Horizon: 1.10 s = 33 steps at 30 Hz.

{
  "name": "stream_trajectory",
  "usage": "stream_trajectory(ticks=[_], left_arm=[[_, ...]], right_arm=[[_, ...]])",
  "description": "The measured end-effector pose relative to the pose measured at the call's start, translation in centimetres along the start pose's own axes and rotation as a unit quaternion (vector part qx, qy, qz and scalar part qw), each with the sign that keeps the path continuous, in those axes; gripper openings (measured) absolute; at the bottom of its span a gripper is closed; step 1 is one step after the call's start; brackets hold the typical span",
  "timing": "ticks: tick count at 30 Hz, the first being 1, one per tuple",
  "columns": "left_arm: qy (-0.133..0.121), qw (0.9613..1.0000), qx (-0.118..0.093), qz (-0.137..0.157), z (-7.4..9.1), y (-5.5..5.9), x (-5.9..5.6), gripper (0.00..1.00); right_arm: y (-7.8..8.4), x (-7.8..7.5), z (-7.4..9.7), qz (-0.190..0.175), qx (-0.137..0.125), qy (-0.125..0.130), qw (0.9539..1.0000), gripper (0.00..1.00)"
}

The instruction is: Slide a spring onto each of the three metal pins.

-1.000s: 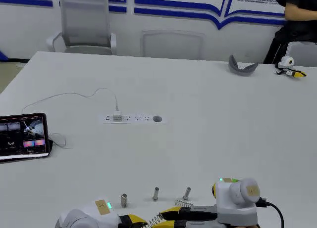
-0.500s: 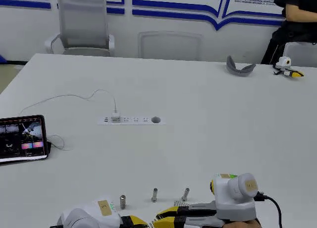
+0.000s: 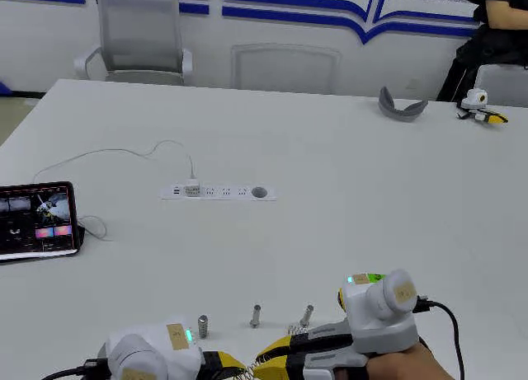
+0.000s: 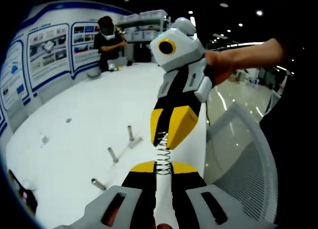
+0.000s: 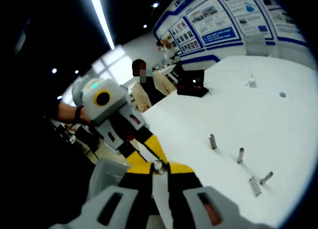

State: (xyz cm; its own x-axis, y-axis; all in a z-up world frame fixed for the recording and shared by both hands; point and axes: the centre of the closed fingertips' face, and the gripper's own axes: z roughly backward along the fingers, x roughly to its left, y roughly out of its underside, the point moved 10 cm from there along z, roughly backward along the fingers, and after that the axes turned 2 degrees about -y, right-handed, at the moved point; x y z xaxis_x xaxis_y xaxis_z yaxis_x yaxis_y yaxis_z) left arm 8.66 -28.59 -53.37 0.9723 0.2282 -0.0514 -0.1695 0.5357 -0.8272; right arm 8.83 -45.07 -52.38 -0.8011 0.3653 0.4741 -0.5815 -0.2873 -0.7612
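Three short metal pins stand in a row near the table's front edge: left pin [image 3: 203, 326], middle pin [image 3: 256, 316], right pin [image 3: 307, 315]. All three pins are bare. A loose spring [image 3: 294, 329] lies flat beside the right pin [image 5: 267, 178]. My left gripper [image 3: 239, 370] and right gripper [image 3: 262, 368] face each other tip to tip in front of the pins. A second spring [image 4: 162, 152] stretches between them. My left gripper [image 4: 157, 165] is shut on one end and my right gripper [image 4: 166, 134] on the other.
A power strip [image 3: 219, 192] with a white cable lies mid-table. A tablet [image 3: 37, 219] sits at the left edge. A grey headband [image 3: 403, 105] and a small yellow-white device [image 3: 478, 106] lie at the far right. Chairs and a person stand beyond the table.
The head camera has shifted. Both grippers stay tip to tip with the spring between them. The pins and the loose spring have not moved.
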Motion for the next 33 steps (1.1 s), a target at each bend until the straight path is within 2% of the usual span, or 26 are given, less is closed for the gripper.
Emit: stream_trajectory(ticks=[4,7,9,13,15,18,24,29,33], left_arm=[[0.006,1.0000,-0.004,0.002,-0.2,0.0,-0.1,0.10],[0.009,0.9999,-0.008,0.000,-0.4,-0.2,-0.2,0.10],[0.012,0.9999,-0.012,0.001,-0.6,-0.4,-0.2,0.10],[0.017,0.9997,-0.014,-0.006,-0.8,-0.6,-0.3,0.10],[0.021,0.9996,-0.015,-0.007,-0.9,-0.6,-0.4,0.10],[0.023,0.9995,-0.017,-0.009,-1.0,-0.7,-0.5,0.10],[0.018,0.9995,-0.023,-0.008,-1.1,-0.2,-0.4,0.11],[0.011,0.9994,-0.027,0.016,-0.7,0.6,-0.1,0.17],[-0.003,0.9994,-0.020,0.028,0.0,1.6,0.2,0.21]], right_arm=[[-0.9,0.3,0.0,0.042,0.041,-0.003,0.9983,0.12],[-1.6,0.5,-0.1,0.078,0.079,-0.005,0.9938,0.12],[-1.9,0.6,-0.3,0.105,0.109,-0.006,0.9885,0.12],[-2.4,0.9,-0.5,0.160,0.172,-0.013,0.9719,0.12],[-2.5,1.0,-0.7,0.175,0.191,-0.021,0.9657,0.12],[-2.7,1.1,-1.0,0.190,0.204,-0.026,0.9598,0.13],[-2.7,0.7,-1.4,0.189,0.211,-0.027,0.9586,0.12],[-2.4,0.2,-1.4,0.187,0.209,-0.014,0.9598,0.12],[-2.3,-0.4,-0.7,0.171,0.181,-0.002,0.9686,0.12]])
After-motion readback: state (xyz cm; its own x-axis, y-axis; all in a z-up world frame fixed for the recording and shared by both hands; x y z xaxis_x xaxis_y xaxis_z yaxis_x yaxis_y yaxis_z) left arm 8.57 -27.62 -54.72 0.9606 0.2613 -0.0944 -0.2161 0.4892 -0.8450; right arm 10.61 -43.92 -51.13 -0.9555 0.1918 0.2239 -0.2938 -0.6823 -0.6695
